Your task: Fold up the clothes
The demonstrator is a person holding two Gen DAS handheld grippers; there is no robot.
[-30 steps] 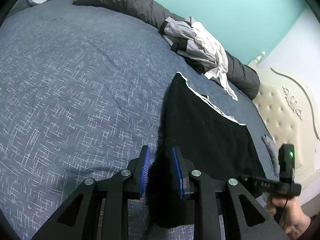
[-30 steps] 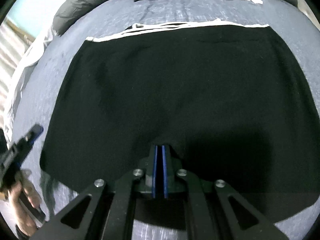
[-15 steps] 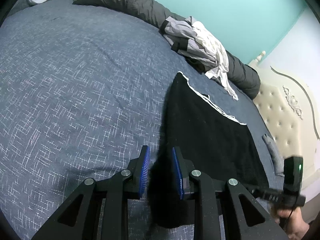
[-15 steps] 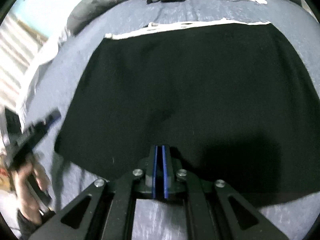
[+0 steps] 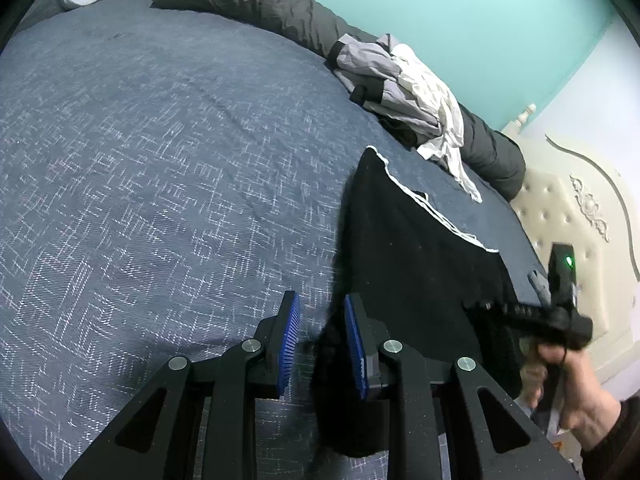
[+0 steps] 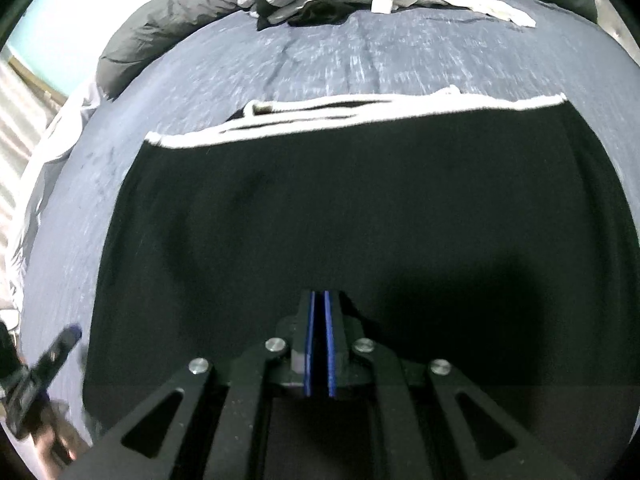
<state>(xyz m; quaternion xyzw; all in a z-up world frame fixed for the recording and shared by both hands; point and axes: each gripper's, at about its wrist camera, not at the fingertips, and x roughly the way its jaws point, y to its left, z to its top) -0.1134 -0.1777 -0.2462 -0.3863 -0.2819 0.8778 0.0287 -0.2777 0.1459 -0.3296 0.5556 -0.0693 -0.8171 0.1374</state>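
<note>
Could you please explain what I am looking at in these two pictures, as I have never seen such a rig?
There is no robot here: a person holds a two-finger gripper in each hand, and each gripper carries a wide-angle camera that looks along its fingers. One picture comes from the left gripper, the other from the right gripper.

Both look down on a bed with a blue-grey cover. A black garment with a white edge lies spread flat on it. Further back are a pile of unfolded clothes and a rolled dark quilt.

The left jaws stand apart, with a corner of the garment between them but not clamped. The right jaws are shut over the garment; whether they pinch it is unclear. The left view also shows the person's right hand.
</note>
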